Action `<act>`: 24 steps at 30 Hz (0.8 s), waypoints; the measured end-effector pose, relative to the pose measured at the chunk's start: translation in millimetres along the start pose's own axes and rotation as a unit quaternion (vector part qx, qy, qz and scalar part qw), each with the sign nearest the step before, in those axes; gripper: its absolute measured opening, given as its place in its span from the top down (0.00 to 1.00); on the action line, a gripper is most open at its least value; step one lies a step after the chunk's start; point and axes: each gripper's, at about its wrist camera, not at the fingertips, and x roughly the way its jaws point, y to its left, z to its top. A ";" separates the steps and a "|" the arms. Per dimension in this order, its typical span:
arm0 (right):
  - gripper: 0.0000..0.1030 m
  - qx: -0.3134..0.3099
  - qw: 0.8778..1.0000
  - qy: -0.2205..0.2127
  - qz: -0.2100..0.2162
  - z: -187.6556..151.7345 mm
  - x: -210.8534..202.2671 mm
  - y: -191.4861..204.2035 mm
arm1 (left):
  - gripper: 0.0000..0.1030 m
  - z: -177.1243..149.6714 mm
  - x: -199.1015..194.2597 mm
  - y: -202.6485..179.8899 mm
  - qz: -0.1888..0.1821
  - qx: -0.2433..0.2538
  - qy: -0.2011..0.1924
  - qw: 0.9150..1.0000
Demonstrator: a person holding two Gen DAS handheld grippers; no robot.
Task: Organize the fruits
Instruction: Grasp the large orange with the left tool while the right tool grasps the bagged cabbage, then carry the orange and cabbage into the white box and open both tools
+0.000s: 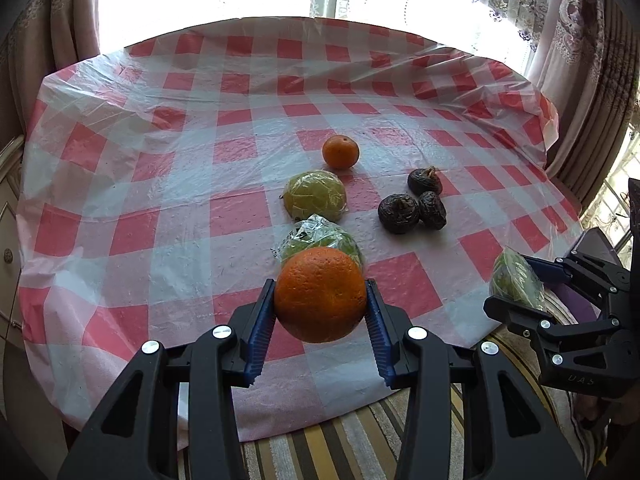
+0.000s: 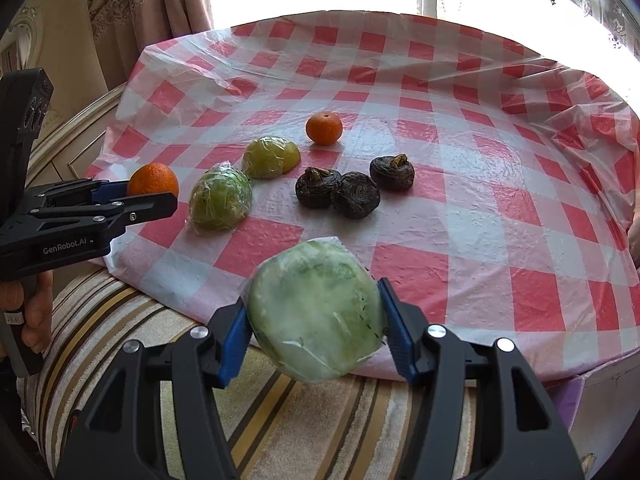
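Note:
My left gripper (image 1: 320,304) is shut on a large orange (image 1: 320,294) and holds it above the near edge of the table; it also shows in the right wrist view (image 2: 153,179). My right gripper (image 2: 316,320) is shut on a plastic-wrapped green fruit (image 2: 316,312), which the left wrist view (image 1: 516,280) shows at the right. On the checked tablecloth (image 1: 140,184) lie a small orange (image 1: 340,151), a wrapped yellow-green fruit (image 1: 315,196), a wrapped green fruit (image 1: 320,238) just behind my held orange, and three dark wrinkled fruits (image 1: 412,204).
The red-and-white plastic cloth (image 2: 500,208) covers the whole table. A striped rug (image 2: 120,336) lies below the near edge. Curtains (image 1: 576,60) and a bright window stand behind the table. A pale cabinet (image 1: 8,216) is at the left.

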 end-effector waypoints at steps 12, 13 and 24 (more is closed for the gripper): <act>0.43 0.026 1.000 -0.010 -0.010 -16.4 -28.4 -26.3 | 0.60 7.7 -6.3 -47.1 -0.037 0.074 0.005 0.997; 0.43 0.030 0.999 -0.011 -0.011 -18.4 -31.1 -29.5 | 0.60 8.4 -6.6 -51.1 -0.040 0.080 0.006 0.996; 0.43 0.062 0.997 -0.013 -0.035 -43.1 -56.6 -64.6 | 0.60 16.5 -7.6 -98.8 -0.066 0.149 0.015 0.987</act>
